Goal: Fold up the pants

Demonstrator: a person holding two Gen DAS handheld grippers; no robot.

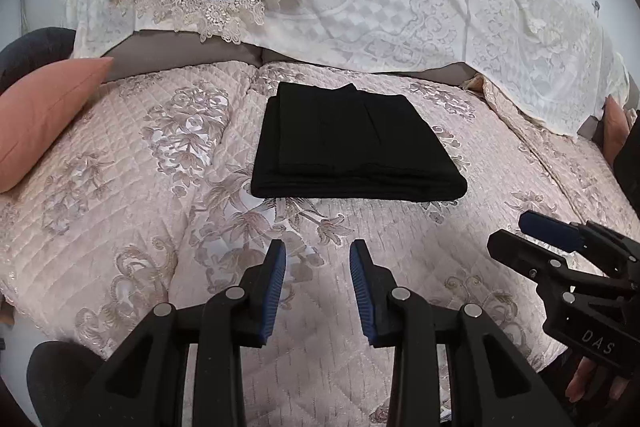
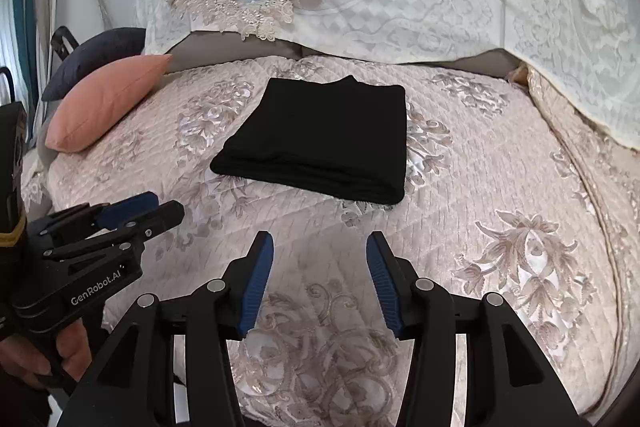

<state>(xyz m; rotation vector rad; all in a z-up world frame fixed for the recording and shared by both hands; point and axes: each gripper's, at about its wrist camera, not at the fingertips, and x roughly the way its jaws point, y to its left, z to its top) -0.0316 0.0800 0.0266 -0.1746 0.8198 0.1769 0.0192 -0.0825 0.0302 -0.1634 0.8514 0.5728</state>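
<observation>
Pants (image 1: 352, 143) lay folded into a compact black rectangle on the quilted bedspread (image 1: 120, 195), straight ahead of both tools, long axis running crosswise. Neither clearly nearer; both well short of the near folded edge. Left gripper (image 1: 318, 251): fingers spread apart, holding nothing, touching nothing. Right gripper (image 2: 320, 243): likewise spread and empty. Judged: folding essentially complete. Pink cushion (image 2: 104, 103) off to the left.
</observation>
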